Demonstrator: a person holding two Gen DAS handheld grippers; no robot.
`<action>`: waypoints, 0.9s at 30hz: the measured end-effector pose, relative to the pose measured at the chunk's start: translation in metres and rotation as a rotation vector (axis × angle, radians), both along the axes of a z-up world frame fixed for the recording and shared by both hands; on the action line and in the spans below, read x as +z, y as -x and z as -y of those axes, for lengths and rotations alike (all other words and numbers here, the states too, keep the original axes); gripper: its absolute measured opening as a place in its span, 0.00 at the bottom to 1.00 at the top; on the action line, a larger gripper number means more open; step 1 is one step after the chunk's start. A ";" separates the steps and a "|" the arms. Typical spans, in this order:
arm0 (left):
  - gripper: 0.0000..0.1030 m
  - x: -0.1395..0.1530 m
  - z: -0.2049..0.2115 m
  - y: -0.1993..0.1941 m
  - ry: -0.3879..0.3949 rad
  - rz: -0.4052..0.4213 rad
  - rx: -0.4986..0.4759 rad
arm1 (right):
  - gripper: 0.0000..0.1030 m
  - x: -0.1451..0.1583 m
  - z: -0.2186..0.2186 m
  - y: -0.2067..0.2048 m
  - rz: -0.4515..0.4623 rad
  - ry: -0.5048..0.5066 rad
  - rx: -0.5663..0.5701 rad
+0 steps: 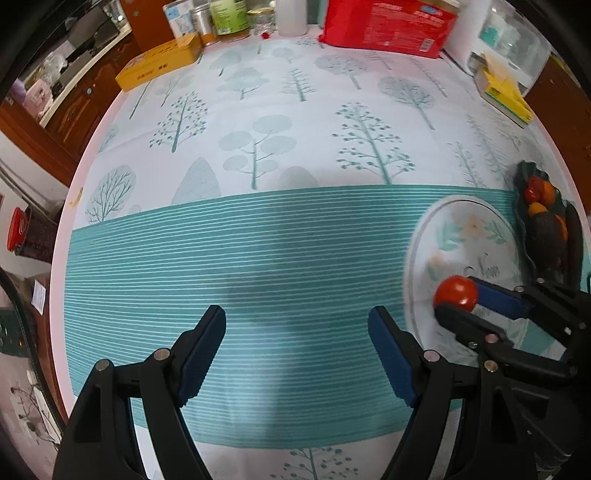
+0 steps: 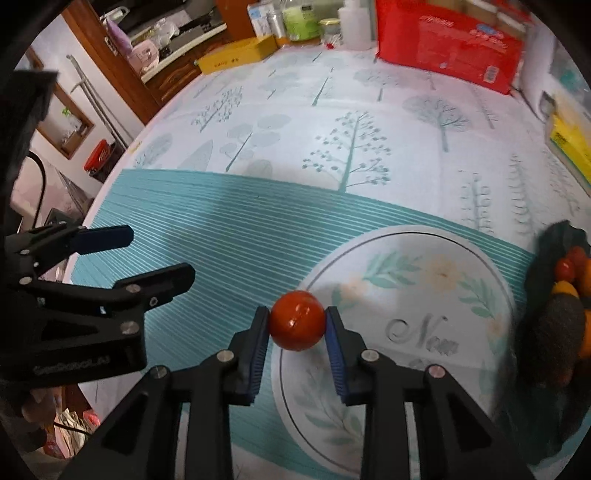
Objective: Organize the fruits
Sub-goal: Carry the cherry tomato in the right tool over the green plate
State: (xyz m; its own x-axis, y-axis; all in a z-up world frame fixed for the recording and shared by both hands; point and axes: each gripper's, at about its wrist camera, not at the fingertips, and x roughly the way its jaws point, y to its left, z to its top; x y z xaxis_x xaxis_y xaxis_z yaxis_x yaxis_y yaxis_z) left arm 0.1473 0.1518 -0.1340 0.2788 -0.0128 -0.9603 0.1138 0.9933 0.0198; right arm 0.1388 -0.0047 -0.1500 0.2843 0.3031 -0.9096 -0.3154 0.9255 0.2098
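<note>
My right gripper [image 2: 297,325] is shut on a round red tomato [image 2: 297,320] and holds it over the left rim of a white floral plate [image 2: 424,266]. The left wrist view shows the same tomato [image 1: 456,292] between the right gripper [image 1: 458,295] pads, over the plate [image 1: 465,225]. A dark leaf-shaped dish [image 2: 554,243] at the right edge holds small red and orange fruits [image 2: 565,267] and a dark avocado [image 2: 557,328]; it also shows in the left wrist view [image 1: 524,177]. My left gripper [image 1: 297,332] is open and empty above the teal striped cloth, left of the plate.
A tree-patterned tablecloth [image 1: 277,110] covers the round table. At the back stand a yellow tin [image 1: 160,64], jars and cans [image 1: 225,18], a red package [image 1: 388,26] and a clear container [image 1: 513,40]. A yellow box [image 1: 506,94] lies at the far right.
</note>
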 end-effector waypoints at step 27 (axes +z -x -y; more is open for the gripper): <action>0.96 0.106 0.242 -0.001 0.126 0.217 -0.225 | 0.30 0.142 0.229 0.048 0.254 0.034 -0.275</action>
